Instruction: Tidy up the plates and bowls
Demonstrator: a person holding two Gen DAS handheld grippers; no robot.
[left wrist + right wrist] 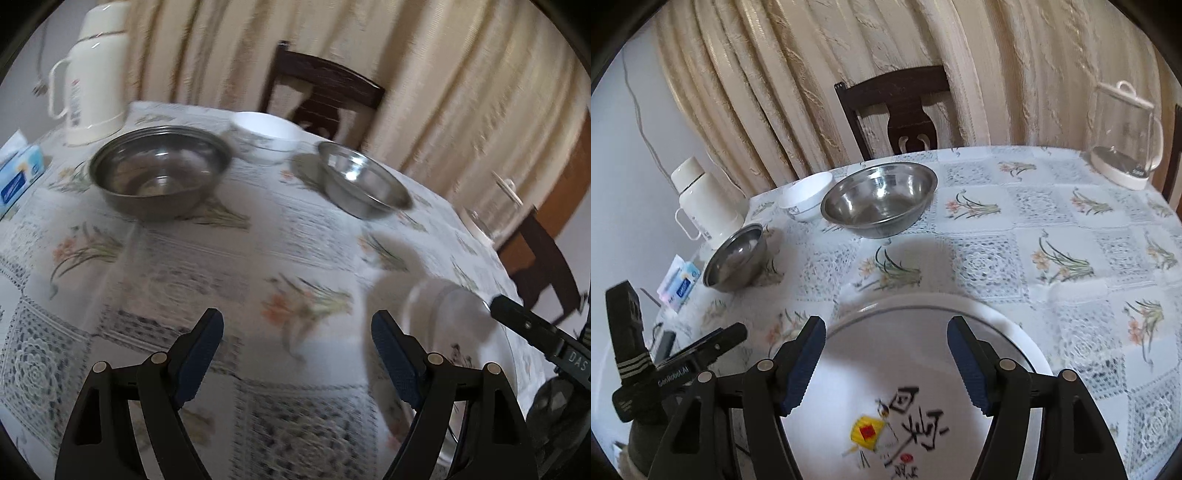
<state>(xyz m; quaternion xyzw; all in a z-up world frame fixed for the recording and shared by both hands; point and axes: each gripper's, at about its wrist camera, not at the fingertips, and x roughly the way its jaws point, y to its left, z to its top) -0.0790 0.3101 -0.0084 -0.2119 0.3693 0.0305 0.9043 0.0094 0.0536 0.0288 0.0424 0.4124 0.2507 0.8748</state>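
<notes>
At the bottom of the right wrist view we see our right gripper (886, 363) with its jaws spread wide, hanging over a white plate (997, 325) painted with black brushwork and a yellow motif; whether the plate rests on the table or is lifted we cannot tell. The left gripper (297, 354), at the bottom of the left wrist view, is likewise spread apart with nothing between its jaws, above the flowered tablecloth (177, 266). Past the plate, in the middle of the right view, sits a large steel bowl (879, 199), with a white ceramic bowl (807, 195) just beside it at its left and a smaller steel bowl (737, 258) lower left. Further back stand a white thermos (701, 199) at left, a glass kettle (1123, 136) at upper right, and a dark chair (897, 110) against the curtain (783, 74).
</notes>
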